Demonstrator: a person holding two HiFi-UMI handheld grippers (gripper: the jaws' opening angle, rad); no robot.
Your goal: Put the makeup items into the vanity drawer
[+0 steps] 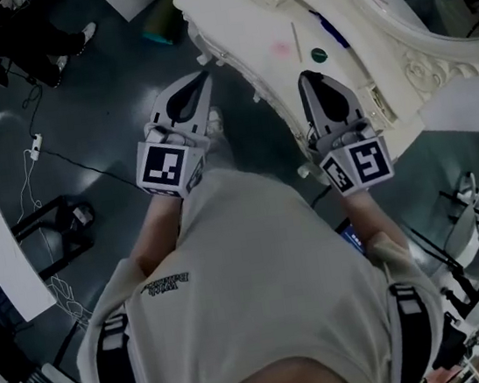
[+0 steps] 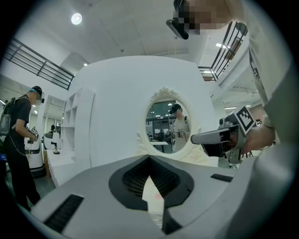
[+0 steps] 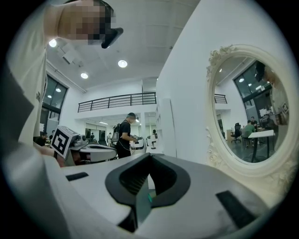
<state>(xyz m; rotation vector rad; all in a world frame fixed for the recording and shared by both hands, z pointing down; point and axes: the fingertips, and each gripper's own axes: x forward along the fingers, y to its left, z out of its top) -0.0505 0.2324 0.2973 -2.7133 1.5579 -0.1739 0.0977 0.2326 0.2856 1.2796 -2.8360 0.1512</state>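
Smooth, matt white-painted vanity point(image 1: 227, 6)

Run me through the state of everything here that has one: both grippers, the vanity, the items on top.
Left gripper: jaws together, empty.
Right gripper: jaws together, empty.
Vanity: no drawer seen pulled out.
Thin stick: lying flat on the vanity top.
Blue pen-like item: lying flat on the top too.
Dark green round item: resting on the top, untouched.
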